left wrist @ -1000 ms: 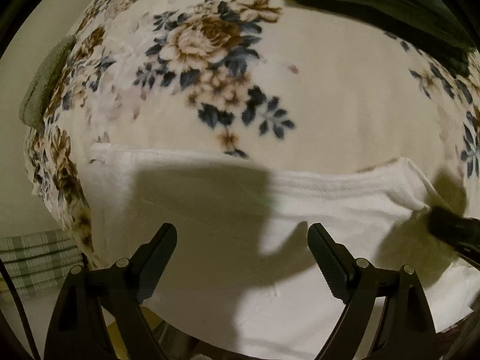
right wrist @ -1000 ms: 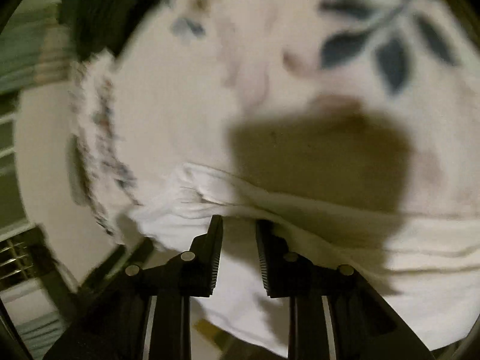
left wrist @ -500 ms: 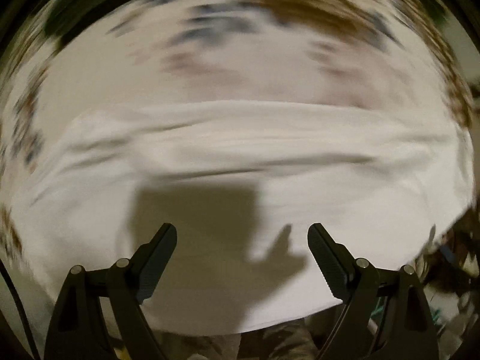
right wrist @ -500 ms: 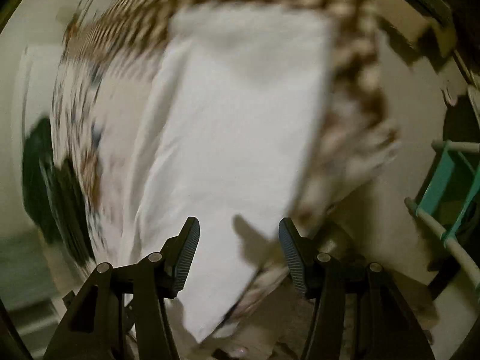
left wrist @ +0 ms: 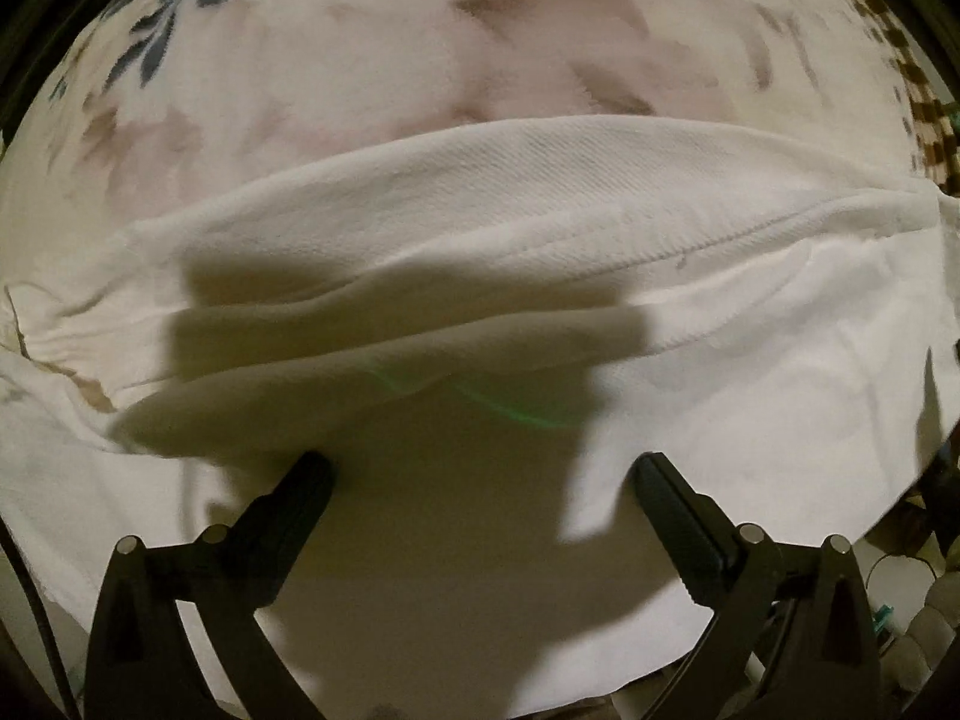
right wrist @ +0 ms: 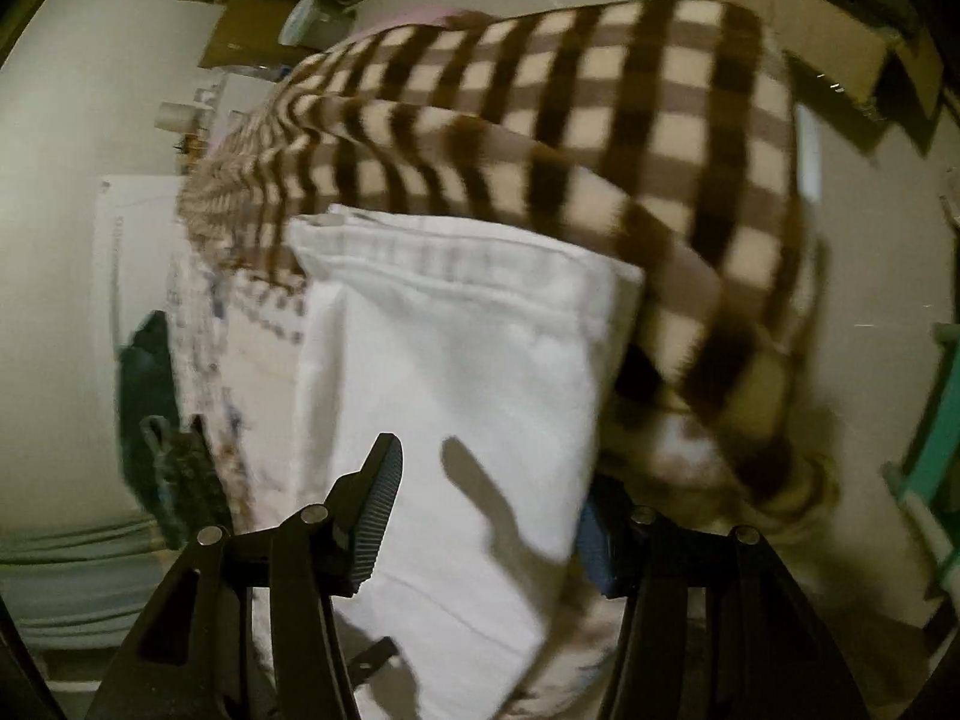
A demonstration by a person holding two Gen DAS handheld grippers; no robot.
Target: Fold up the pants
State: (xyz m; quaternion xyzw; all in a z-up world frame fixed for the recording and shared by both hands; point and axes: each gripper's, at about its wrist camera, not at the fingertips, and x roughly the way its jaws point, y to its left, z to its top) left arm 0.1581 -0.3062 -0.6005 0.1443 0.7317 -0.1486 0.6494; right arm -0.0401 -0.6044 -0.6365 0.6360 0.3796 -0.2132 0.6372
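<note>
Both grippers, left point(left wrist: 480, 474) just widened and right point(right wrist: 486, 504), hang with spread, empty fingers above the white pants point(left wrist: 540, 228).

Under my left gripper point(left wrist: 480, 474) the white pants point(left wrist: 540, 228) lie flat, nothing rising between the wide jaws. On my right, the checked blanket point(right wrist: 660, 138) humps beyond them; cardboard boxes point(right wrist: 840, 48) crowd the floor behind.

White pants point(left wrist: 540, 192) of matt woven cotton-like cloth, fine diagonal twill rib, stitched seam. Cream floral blanket point(left wrist: 336, 60): soft fleecy cloth, matt. Brown-and-cream checked blanket point(right wrist: 660, 138): fuzzy pile. Black gripper fingers point(right wrist: 378, 516): matt plastic, ribbed pads; bright metal pins at joints.
</note>
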